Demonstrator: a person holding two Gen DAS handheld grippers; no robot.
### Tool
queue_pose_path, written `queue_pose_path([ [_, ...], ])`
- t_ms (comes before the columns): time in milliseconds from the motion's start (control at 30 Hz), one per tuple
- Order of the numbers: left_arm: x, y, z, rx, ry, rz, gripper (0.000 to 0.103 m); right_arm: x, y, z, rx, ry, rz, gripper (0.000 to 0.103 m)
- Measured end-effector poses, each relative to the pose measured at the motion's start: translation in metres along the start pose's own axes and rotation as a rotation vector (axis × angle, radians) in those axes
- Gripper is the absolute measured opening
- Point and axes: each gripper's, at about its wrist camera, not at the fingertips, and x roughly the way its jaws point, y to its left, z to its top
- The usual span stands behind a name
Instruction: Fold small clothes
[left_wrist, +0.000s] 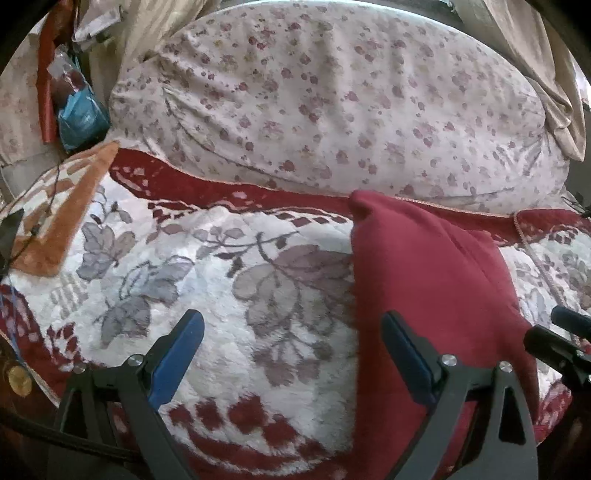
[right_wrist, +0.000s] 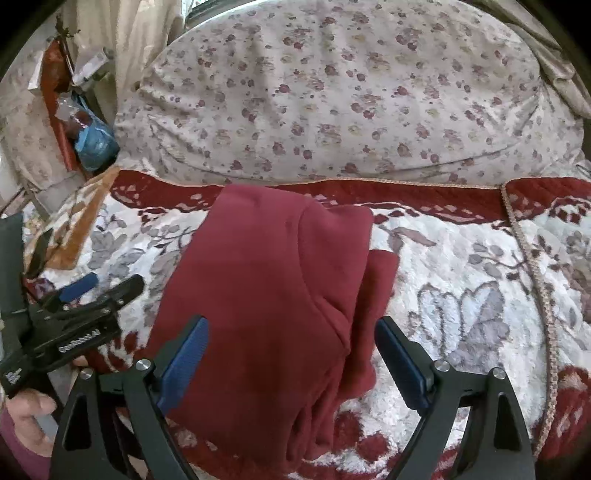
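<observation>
- Garment first: the dark red, soft knit piece of clothing (right_wrist: 266, 295) is lying folded on the plush white blanket with grey leaf and red border patterns (right_wrist: 461, 266), its top layer turned over a second layer that is peeking out along the right side.
- You are holding the right gripper (right_wrist: 291, 362) spread wide just above the near part of that red clothing; its blue-padded fingers (right_wrist: 184, 362) are standing apart on either side of the fabric, not pinching it, so the grip is released.
- You are keeping the left gripper (left_wrist: 291, 354) spread wide too, with nothing between its blue pads (left_wrist: 177, 362); bare blanket is showing in the gap.
- From the left fingers, the red clothing (left_wrist: 436, 288) is sitting off to the right, running behind the right-hand finger and away toward the blanket's red border.
- From the right fingers, the left gripper (right_wrist: 96, 291) is showing off to the left, beside the garment's left edge, with your hand (right_wrist: 26, 421) below it.
- Beyond both pairs of fingers, a large cream pillow with small purple-red flowers (left_wrist: 332, 103) is lying along the blanket's far edge.
</observation>
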Motion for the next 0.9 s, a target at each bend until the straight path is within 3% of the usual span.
queue_pose_path([
  [367,0.002,-0.005,-0.001,0.027,0.011,-0.017,0.096,0.007,-0.003,-0.004,0.022,0.011,-0.06,0.094],
  [900,0.005,-0.004,-0.001,0.018,0.007,-0.009,0.096,0.015,0.0,-0.007,0.018,0.028,-0.067,0.094],
])
